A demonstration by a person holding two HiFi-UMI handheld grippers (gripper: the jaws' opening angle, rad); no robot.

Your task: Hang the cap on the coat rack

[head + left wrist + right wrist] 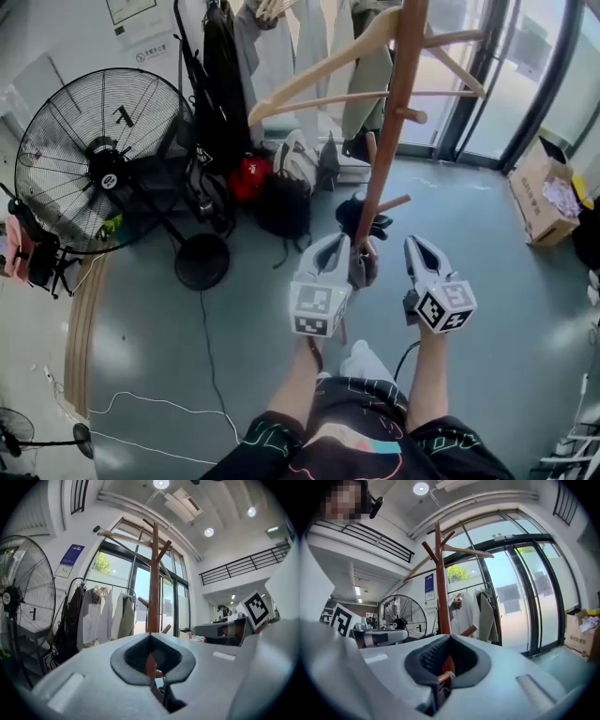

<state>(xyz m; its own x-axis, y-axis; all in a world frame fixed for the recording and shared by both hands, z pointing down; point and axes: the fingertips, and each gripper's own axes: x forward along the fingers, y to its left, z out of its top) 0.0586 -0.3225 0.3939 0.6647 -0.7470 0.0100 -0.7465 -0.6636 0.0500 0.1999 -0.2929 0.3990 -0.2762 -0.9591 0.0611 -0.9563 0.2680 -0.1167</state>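
From the head view, the left claw and the right claw are held side by side above the grey floor, either side of the foot of the wooden coat rack. A dark bundle that looks like the cap sits low against the pole beside a short peg; whether it hangs there or lies on the floor I cannot tell. A big fan stands well to the left and a cardboard box to the right. In the left gripper view the claw is clenched, nothing gripped, and the rack's pole rises straight ahead before tall glass doors. In the right gripper view the claw is likewise clenched and empty, aimed at the same pole.
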